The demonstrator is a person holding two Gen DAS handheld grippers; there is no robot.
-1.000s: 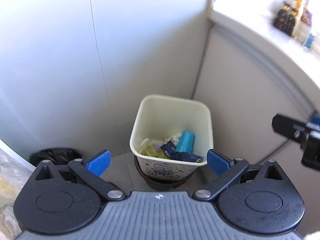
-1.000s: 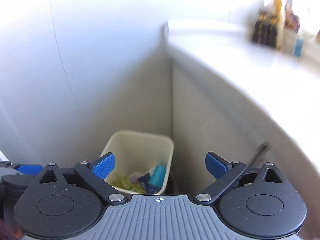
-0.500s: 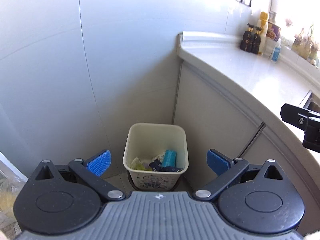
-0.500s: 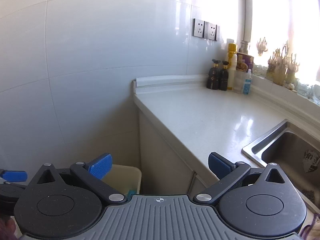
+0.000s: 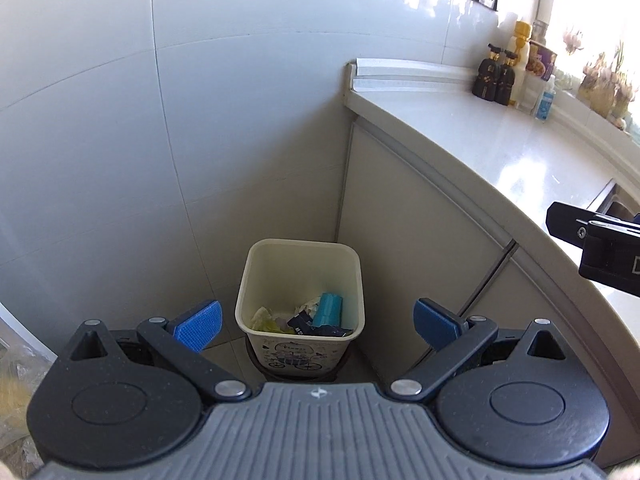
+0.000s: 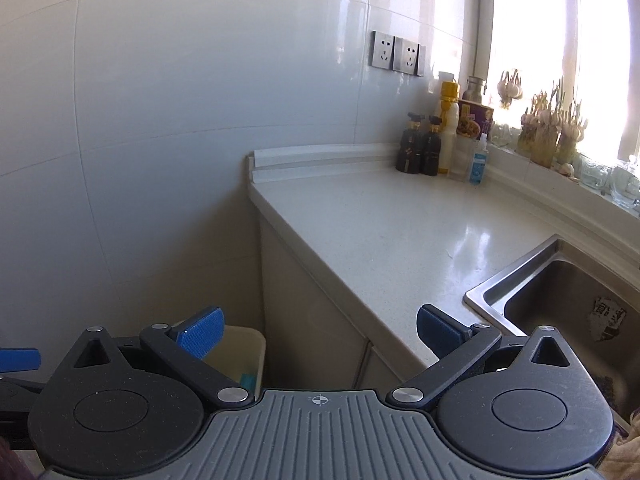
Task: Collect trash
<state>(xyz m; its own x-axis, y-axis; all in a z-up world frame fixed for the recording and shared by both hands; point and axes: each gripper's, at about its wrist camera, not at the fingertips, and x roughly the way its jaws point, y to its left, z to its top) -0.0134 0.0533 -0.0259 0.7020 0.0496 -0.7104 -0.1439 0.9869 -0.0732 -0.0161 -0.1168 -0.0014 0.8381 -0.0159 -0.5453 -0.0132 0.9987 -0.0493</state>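
Note:
A cream trash bin (image 5: 300, 344) stands on the floor in the corner between the tiled wall and the cabinet. Inside it lie a teal cup (image 5: 329, 311), dark blue wrappers (image 5: 308, 325) and pale crumpled scraps (image 5: 264, 316). My left gripper (image 5: 318, 324) hangs above and in front of the bin, open and empty. My right gripper (image 6: 318, 330) is higher, over the counter's edge, open and empty; the bin's rim (image 6: 244, 346) peeks out behind its left finger. The right gripper's body (image 5: 600, 244) shows at the right edge of the left wrist view.
A white countertop (image 6: 380, 232) runs to the right with a steel sink (image 6: 568, 312). Bottles (image 6: 436, 144) and dried plants (image 6: 552, 128) stand at the back by the window. Wall sockets (image 6: 396, 54) sit above. A plastic bag (image 5: 12, 368) is at the far left.
Both grippers have lifted and drawn back from the bin, which now looks smaller. The right wrist view swung up from the bin to the counter and sink. Both stay open.

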